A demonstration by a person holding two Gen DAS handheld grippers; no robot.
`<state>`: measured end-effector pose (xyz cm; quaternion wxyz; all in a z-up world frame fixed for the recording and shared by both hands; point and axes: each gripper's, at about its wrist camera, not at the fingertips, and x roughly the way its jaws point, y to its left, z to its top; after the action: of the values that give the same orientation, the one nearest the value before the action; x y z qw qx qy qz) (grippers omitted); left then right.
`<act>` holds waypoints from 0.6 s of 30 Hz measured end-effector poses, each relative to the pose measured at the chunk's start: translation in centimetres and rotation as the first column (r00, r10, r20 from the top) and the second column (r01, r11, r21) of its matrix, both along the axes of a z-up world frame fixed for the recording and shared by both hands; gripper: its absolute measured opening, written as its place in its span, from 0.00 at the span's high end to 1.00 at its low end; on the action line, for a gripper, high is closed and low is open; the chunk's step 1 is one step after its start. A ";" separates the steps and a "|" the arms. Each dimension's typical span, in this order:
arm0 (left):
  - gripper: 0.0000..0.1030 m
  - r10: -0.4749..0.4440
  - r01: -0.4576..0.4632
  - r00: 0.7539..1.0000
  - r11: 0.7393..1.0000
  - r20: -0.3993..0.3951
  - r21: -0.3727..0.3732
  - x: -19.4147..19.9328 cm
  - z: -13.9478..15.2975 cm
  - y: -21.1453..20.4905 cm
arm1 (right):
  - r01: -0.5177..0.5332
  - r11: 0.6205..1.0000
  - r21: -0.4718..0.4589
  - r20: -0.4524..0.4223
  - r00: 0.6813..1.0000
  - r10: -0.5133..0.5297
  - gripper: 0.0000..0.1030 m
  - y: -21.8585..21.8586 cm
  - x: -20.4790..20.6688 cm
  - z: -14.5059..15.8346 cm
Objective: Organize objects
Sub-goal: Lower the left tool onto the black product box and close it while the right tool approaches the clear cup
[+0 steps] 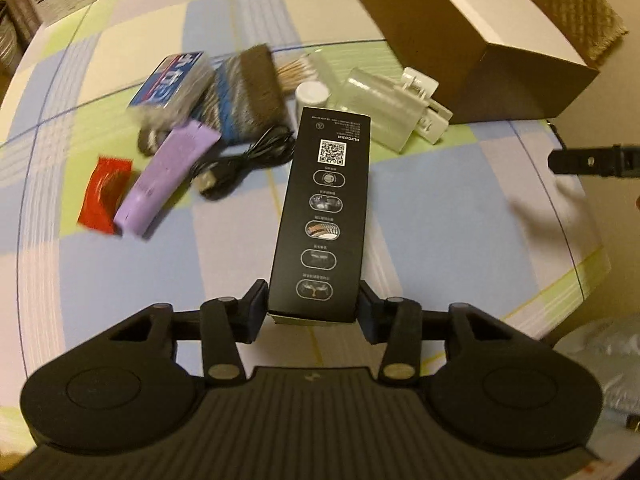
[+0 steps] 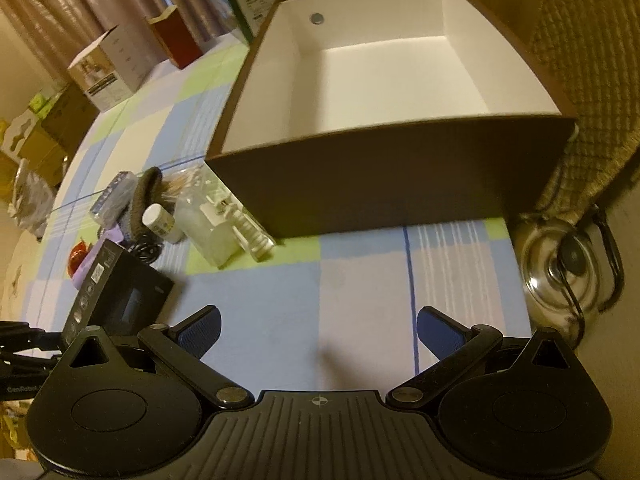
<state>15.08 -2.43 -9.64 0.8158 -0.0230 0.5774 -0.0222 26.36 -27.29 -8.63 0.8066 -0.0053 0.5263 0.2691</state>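
Note:
A long black carton [image 1: 324,208] with a QR code and round icons lies pointing away from me on the checked tablecloth. My left gripper [image 1: 314,304] has its pads against both sides of the carton's near end. In the right wrist view the same carton [image 2: 120,292] shows at the lower left, its near end raised. My right gripper [image 2: 318,332] stands open over bare cloth with nothing between its fingers. It faces the brown storage box [image 2: 380,176], whose white inside holds nothing. That box [image 1: 520,52] is at the far right in the left wrist view.
Beyond the carton lie a purple pack [image 1: 168,176], a red sachet [image 1: 104,196], a black USB cable [image 1: 244,160], a blue pack [image 1: 172,80], a knitted item [image 1: 248,96], a white bottle [image 1: 312,94] and a clear plastic container [image 1: 384,108]. A steel kettle [image 2: 568,268] stands off the table's right edge.

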 end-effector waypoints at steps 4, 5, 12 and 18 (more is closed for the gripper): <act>0.39 0.040 -0.040 0.999 0.999 0.027 0.012 1.3 0.4 -0.9 | -0.052 0.999 0.004 0.021 0.998 0.052 0.02 0.1 0.6 -0.1; 0.39 0.038 -0.039 0.999 0.999 0.038 0.014 1.7 0.5 -1.2 | -0.058 0.998 0.005 0.023 0.998 0.058 0.02 0.0 0.7 -0.1; 0.40 0.048 -0.049 0.998 0.998 0.033 0.042 5.3 -1.0 -2.8 | -0.125 0.991 0.037 0.043 0.991 0.124 0.02 0.2 0.6 -0.3; 0.63 0.071 -0.072 0.997 0.995 0.023 0.063 4.9 -2.0 -2.5 | -0.222 0.973 0.061 0.093 0.972 0.216 0.02 3.0 -0.7 0.2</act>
<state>19.95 -4.88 -11.62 0.8223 -0.0174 0.5683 0.0249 25.70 -24.28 -8.43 0.7935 -0.0462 0.4775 0.3744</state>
